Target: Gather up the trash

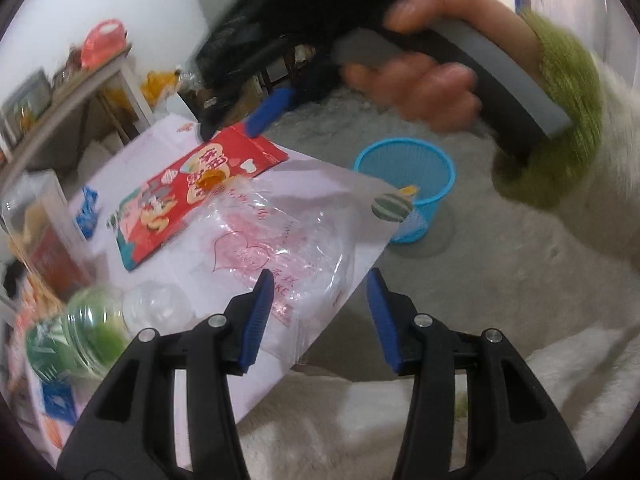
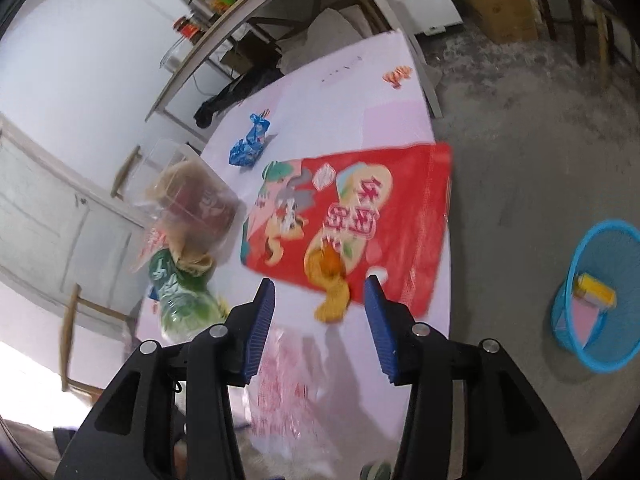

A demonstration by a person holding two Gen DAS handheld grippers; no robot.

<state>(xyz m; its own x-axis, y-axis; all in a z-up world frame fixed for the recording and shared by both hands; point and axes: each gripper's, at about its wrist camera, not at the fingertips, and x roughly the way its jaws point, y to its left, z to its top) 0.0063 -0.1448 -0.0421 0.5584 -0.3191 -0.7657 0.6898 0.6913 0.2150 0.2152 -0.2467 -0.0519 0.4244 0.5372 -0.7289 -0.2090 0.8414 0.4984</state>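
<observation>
The left gripper (image 1: pixel 320 316) hangs over the near corner of the white table (image 1: pixel 168 136), and its 2 blue jaws stand apart with nothing between them. Under its left finger lies a clear plastic bag (image 1: pixel 276 248) with pink print. Beyond that bag lies a red snack bag (image 1: pixel 192 196) flat on the table, and a small orange piece (image 2: pixel 332 280) rests on its near edge. A green plastic bottle (image 1: pixel 80 332) lies at the left, and a crumpled blue wrapper (image 2: pixel 248 144) sits farther back.

The right gripper (image 2: pixel 320 320) is above the near end of the red snack bag. Its jaws are spread and they hold nothing; the orange piece is seen in the gap between them, but the pads do not press it. A hand (image 1: pixel 424 80) in a green cuff holds this gripper.

A blue basket (image 2: pixel 600 300) stands on the grey floor beside the table, with a yellow box (image 2: pixel 596 288) inside.
</observation>
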